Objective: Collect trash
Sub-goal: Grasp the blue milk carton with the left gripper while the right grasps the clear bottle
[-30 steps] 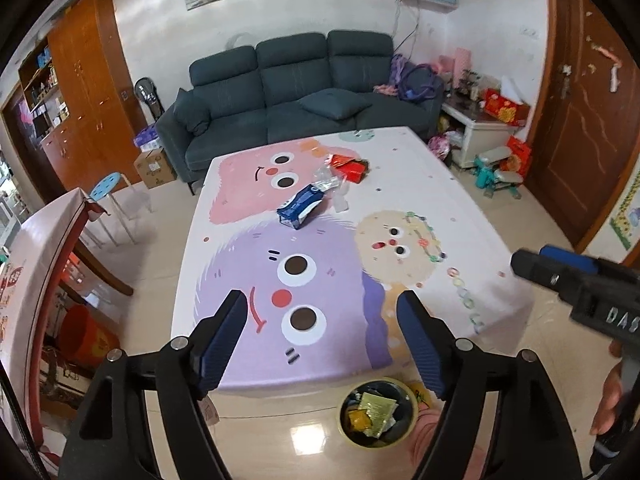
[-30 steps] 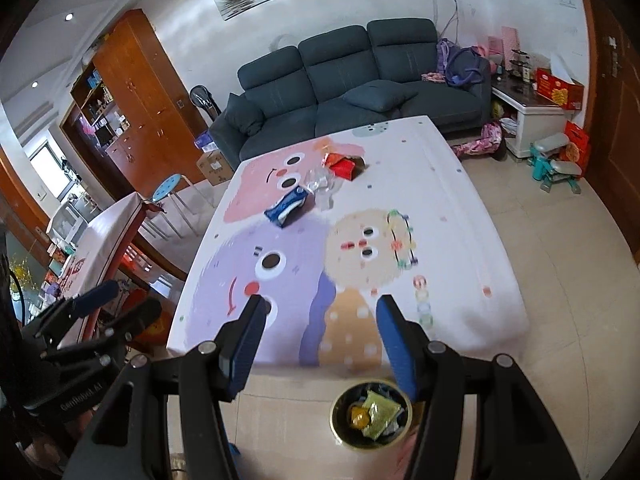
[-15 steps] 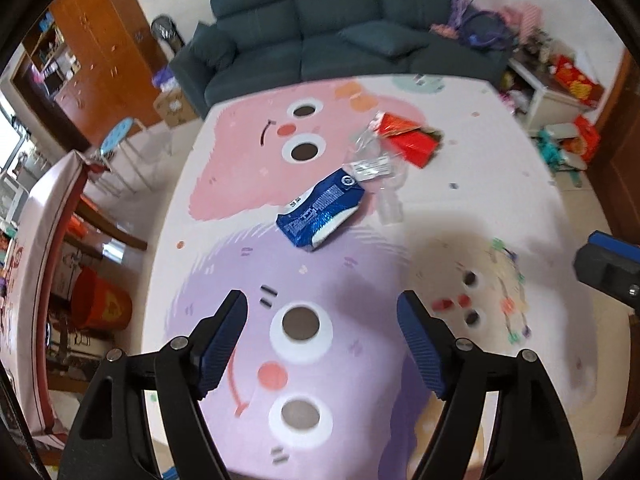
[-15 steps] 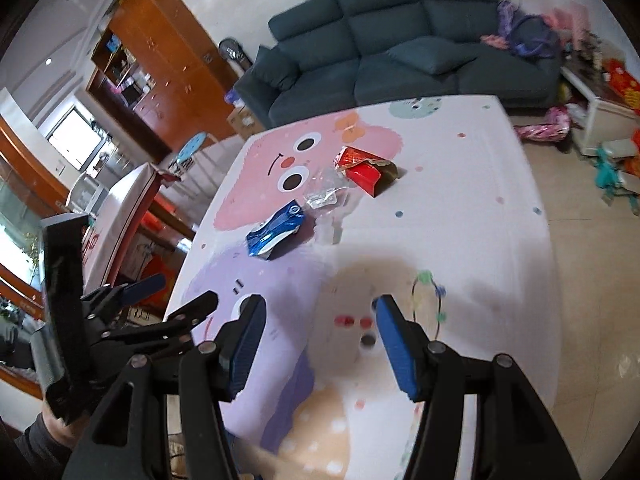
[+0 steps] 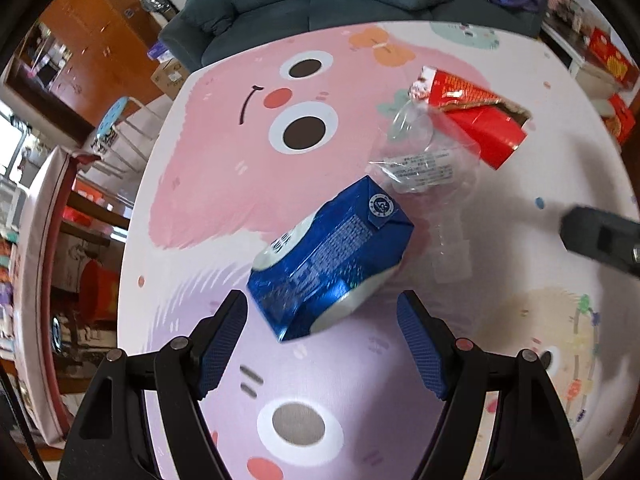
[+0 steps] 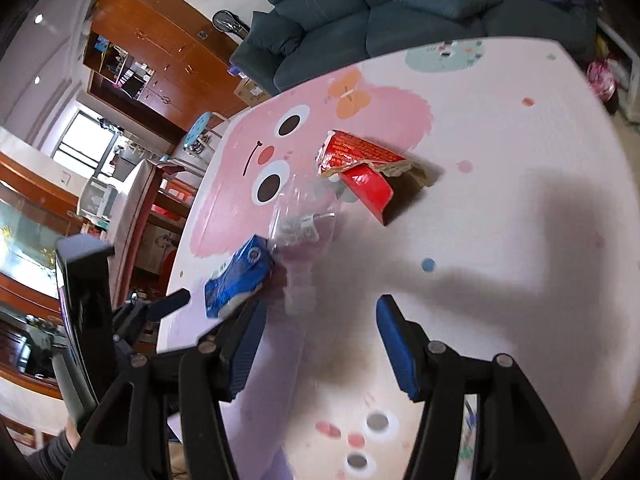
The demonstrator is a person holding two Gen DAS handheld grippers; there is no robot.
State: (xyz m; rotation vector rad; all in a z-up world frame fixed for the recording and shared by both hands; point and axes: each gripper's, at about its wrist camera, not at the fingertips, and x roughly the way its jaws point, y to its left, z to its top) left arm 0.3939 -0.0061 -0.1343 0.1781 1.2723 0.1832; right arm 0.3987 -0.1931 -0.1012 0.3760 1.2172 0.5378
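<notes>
On the cartoon-printed play mat [image 5: 208, 184] three pieces of litter still lie uncollected: a crumpled blue foil-look carton [image 5: 328, 264], a clear crinkled plastic wrapper with a printed label [image 5: 424, 168] touching its far corner, and a torn red cardboard box [image 5: 476, 120] just beyond. The left gripper [image 5: 322, 340] hangs over the near end of the blue carton, jaws spread and touching nothing. The right gripper [image 6: 318, 340] is likewise spread and empty, aimed at the mat beside the wrapper. Judging by this, no pickup of these three is made yet; all remain to be grasped and carried off.
</notes>
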